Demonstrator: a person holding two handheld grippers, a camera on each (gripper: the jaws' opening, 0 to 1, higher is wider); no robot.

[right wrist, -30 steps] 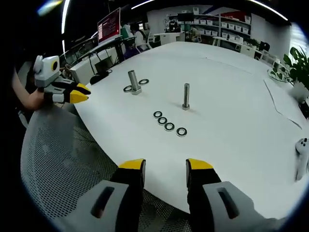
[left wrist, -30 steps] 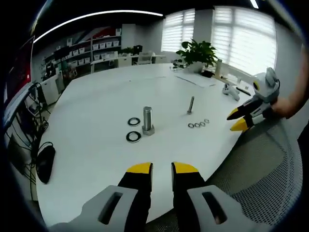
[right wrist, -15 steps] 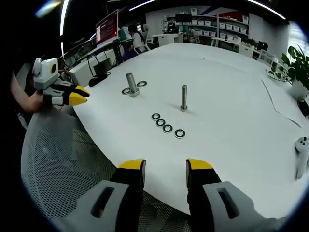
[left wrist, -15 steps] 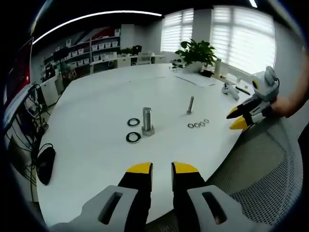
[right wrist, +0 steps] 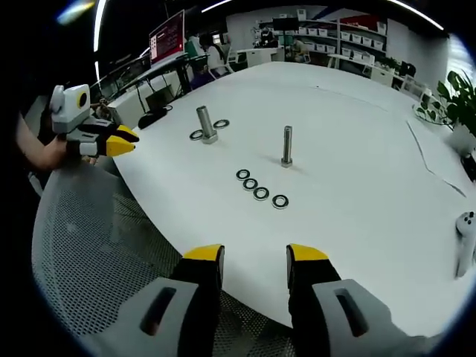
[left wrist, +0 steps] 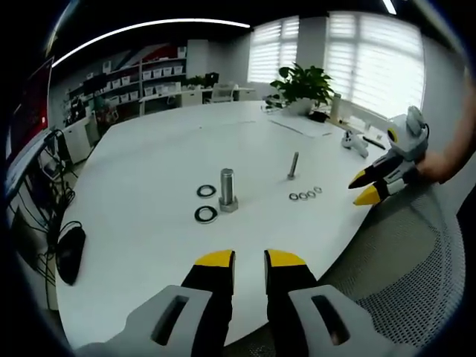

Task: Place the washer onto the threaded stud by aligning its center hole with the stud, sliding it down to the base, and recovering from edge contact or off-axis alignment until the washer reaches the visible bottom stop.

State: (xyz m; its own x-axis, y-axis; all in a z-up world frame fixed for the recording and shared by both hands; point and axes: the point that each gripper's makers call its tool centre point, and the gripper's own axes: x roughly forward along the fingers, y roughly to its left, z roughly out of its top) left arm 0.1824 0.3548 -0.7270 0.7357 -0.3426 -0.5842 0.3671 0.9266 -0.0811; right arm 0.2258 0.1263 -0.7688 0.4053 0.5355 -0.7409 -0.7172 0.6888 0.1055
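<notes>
A thin threaded stud [left wrist: 294,164] [right wrist: 287,146] stands upright on the white table [left wrist: 149,149] [right wrist: 349,149]. A row of several small washers [left wrist: 305,194] [right wrist: 260,189] lies flat just in front of it. To one side stands a thick bolt [left wrist: 227,190] [right wrist: 204,124] with two larger dark washers [left wrist: 206,214] [right wrist: 222,123] beside it. My left gripper [left wrist: 251,260] [right wrist: 121,140] hovers off the table's edge, jaws a little apart, holding nothing. My right gripper [right wrist: 255,258] [left wrist: 364,187] is also off the edge, open and empty.
A grey mesh chair [left wrist: 416,260] [right wrist: 97,245] lies below both grippers. A white controller [left wrist: 355,140] [right wrist: 467,238], papers [left wrist: 297,123] and a potted plant [left wrist: 305,80] sit at the table's far side. A black mouse [left wrist: 67,253] lies off to the left.
Both views drift only slightly with the hands. The stud, bolt and washers stay where they were, and neither gripper's jaws have changed.
</notes>
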